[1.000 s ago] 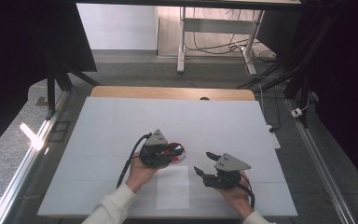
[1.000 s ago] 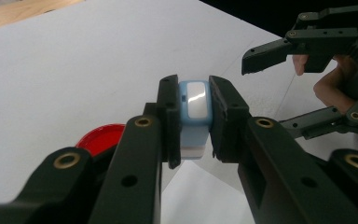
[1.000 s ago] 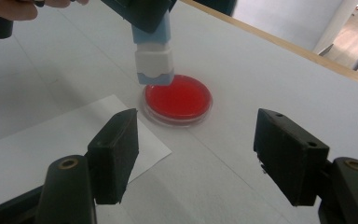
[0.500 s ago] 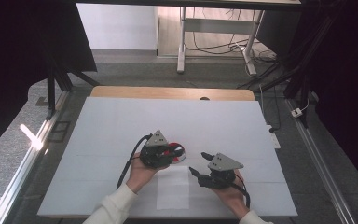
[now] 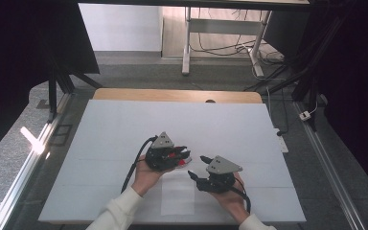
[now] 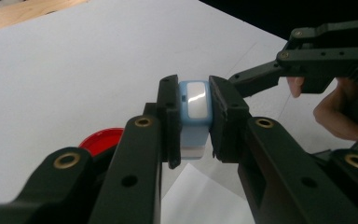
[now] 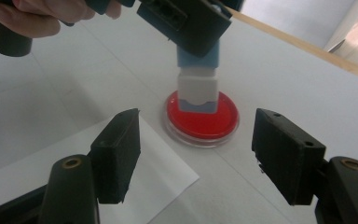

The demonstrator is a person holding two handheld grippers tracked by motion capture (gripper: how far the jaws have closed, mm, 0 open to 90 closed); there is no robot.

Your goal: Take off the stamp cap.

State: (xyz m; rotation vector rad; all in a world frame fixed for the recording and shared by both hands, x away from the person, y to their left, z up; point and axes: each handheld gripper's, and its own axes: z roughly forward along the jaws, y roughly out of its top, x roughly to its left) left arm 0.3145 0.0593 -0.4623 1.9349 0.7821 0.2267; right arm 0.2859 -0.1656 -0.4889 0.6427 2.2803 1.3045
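So your left gripper [image 6: 193, 116] is clamped tight on that little blue stamp [image 6: 194, 114], both black pads pressed flat against its sides, and you're holding it upright with the white base [image 7: 196, 91] pointing down. Taking the red ink pad [image 7: 201, 116] as the landmark: in the right gripper view the stamp stands right over the middle of the pad, and its white base looks to be touching the red surface or sitting a hair above it, can't quite tell which. The pad itself is a round red disc in a clear rim, lying flat on the white table [image 5: 124, 124]. Your right gripper [image 7: 196, 158] is on the near side of the pad, aimed straight at it with the jaws spread wide and nothing between them; they've only narrowed a touch over the last moment. Its pads sit apart from both the pad and the stamp. There's a white sheet of paper [image 7: 135, 172] lying just beside the pad on your side, its corner pointing toward the rim, and one jaw of the right gripper hangs over it. From the high view both of your hands are close together by the pad, left gripper [image 5: 165, 152] over it, right gripper [image 5: 197, 168] next to it.
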